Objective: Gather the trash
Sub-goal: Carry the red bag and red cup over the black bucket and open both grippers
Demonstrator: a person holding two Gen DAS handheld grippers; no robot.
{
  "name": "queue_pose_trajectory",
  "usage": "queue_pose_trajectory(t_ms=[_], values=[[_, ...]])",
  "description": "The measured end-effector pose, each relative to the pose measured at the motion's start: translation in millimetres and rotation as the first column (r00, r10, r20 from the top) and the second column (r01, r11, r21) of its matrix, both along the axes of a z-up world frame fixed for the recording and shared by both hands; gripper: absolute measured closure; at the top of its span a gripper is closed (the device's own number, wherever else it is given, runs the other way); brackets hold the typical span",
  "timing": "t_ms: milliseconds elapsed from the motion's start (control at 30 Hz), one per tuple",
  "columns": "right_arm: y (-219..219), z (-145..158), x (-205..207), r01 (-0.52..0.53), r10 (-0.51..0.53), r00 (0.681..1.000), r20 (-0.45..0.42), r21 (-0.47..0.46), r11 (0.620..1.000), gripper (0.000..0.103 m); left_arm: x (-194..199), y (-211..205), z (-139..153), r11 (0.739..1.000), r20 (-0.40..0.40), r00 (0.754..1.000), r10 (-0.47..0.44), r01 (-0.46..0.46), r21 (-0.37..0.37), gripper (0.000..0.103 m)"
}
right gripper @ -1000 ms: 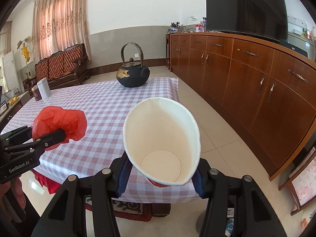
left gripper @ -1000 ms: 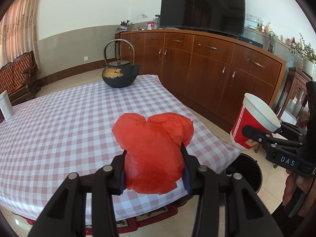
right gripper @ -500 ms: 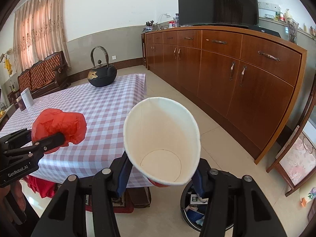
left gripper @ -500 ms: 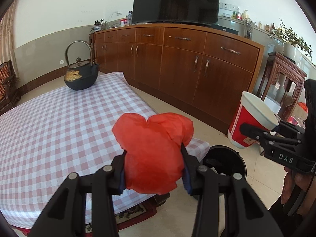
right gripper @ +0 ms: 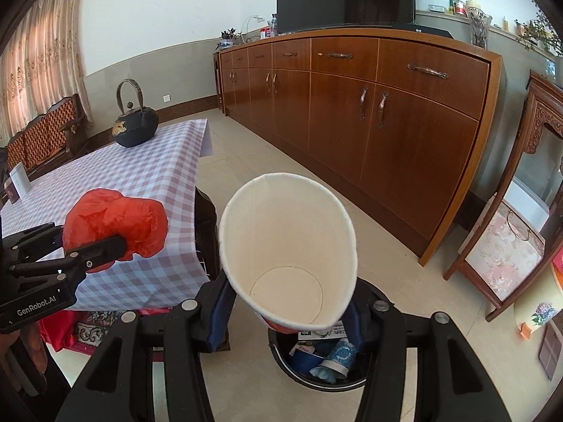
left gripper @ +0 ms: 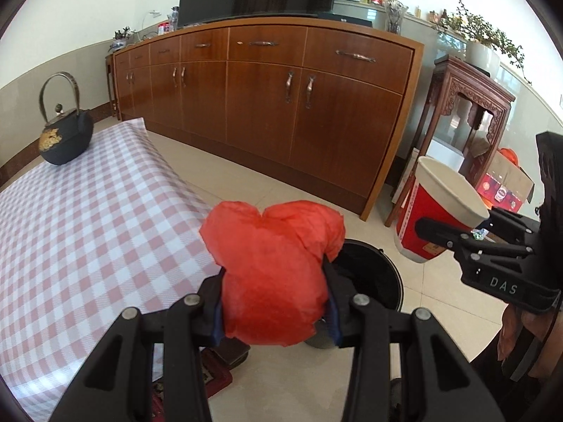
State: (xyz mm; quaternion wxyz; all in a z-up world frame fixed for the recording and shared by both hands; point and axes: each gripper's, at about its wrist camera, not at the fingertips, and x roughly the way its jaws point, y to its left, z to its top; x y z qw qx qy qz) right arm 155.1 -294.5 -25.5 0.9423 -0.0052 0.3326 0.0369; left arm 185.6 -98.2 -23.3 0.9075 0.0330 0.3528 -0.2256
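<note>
My left gripper [left gripper: 274,302] is shut on a crumpled red paper wad [left gripper: 271,267], held in the air past the table's corner, just in front of a black trash bin [left gripper: 373,281] on the floor. My right gripper [right gripper: 286,307] is shut on a squeezed red-and-white paper cup [right gripper: 288,256], held above the same bin [right gripper: 316,362], which holds several pieces of trash. The cup [left gripper: 436,211] and right gripper [left gripper: 457,237] show at the right of the left wrist view. The wad [right gripper: 116,225] and left gripper [right gripper: 95,246] show at the left of the right wrist view.
A table with a checked cloth [left gripper: 88,218] stands at the left with a black iron teapot [left gripper: 65,133] on its far end. A long wooden sideboard [left gripper: 281,105] runs along the wall. A carved wooden stand [left gripper: 468,119] is at the right.
Both grippers have swung right, off the table and toward the floor bin. The bin now lies under the cup and just beyond the wad. Both grips are unchanged.
</note>
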Motion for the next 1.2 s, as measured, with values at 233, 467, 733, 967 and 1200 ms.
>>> queue_pose_trajectory(t_ms=[233, 467, 733, 967, 1200], values=[[-37, -32, 4, 0.047, -0.049, 0.997, -0.062, -0.025, 0.999, 0.048, 11, -46, -28, 0.996, -0.062, 0.995, -0.083, 0.084, 0.012, 0.058], [-66, -69, 9, 0.071, -0.075, 0.989, -0.13, -0.034, 0.997, 0.048, 28, -81, -64, 0.99, -0.14, 0.982, -0.129, 0.137, 0.045, 0.058], [-87, -122, 31, 0.039, -0.049, 0.974, -0.222, -0.049, 0.998, 0.047, 44, -108, -100, 0.978, -0.208, 0.962, -0.176, 0.196, 0.076, 0.058], [-96, -157, 51, 0.017, -0.03, 0.963, -0.268, -0.05, 0.999, 0.046, 53, -112, -123, 0.983, -0.234, 0.959, -0.158, 0.176, 0.057, 0.052], [-109, -198, 63, 0.043, -0.078, 0.945, -0.317, -0.118, 0.992, 0.0, 48, -98, -126, 0.996, -0.148, 0.989, -0.021, 0.034, 0.082, 0.006]])
